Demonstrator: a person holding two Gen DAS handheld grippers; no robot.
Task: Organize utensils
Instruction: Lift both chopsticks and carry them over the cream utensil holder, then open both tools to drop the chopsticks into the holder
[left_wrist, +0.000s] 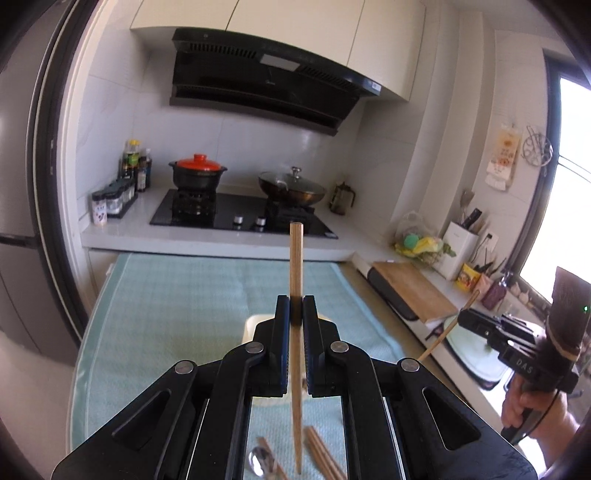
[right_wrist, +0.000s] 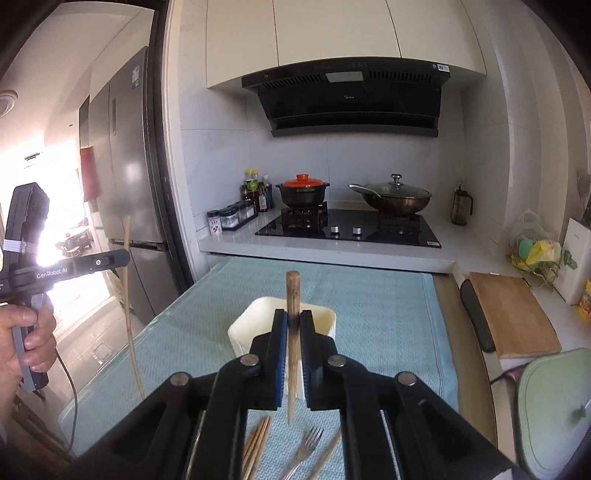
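Observation:
My left gripper (left_wrist: 296, 306) is shut on a wooden chopstick (left_wrist: 296, 258) that stands upright above the table. My right gripper (right_wrist: 293, 321) is shut on another wooden chopstick (right_wrist: 292, 291), also upright, just in front of a cream utensil holder (right_wrist: 325, 317). The holder also shows behind the left gripper (left_wrist: 251, 321). On the light-blue table mat (right_wrist: 369, 302) below lie more chopsticks (right_wrist: 256, 443), a fork (right_wrist: 308, 443) and a spoon (left_wrist: 260, 461). Each gripper shows in the other's view, the right one (left_wrist: 461, 317) and the left one (right_wrist: 125, 254), both holding their sticks.
Beyond the mat is a counter with a black hob (right_wrist: 347, 225), a red-lidded pot (right_wrist: 303, 190) and a wok (right_wrist: 391, 195). A wooden cutting board (right_wrist: 513, 314) and a green lid (right_wrist: 554, 406) lie at the right. A fridge (right_wrist: 125, 166) stands at the left.

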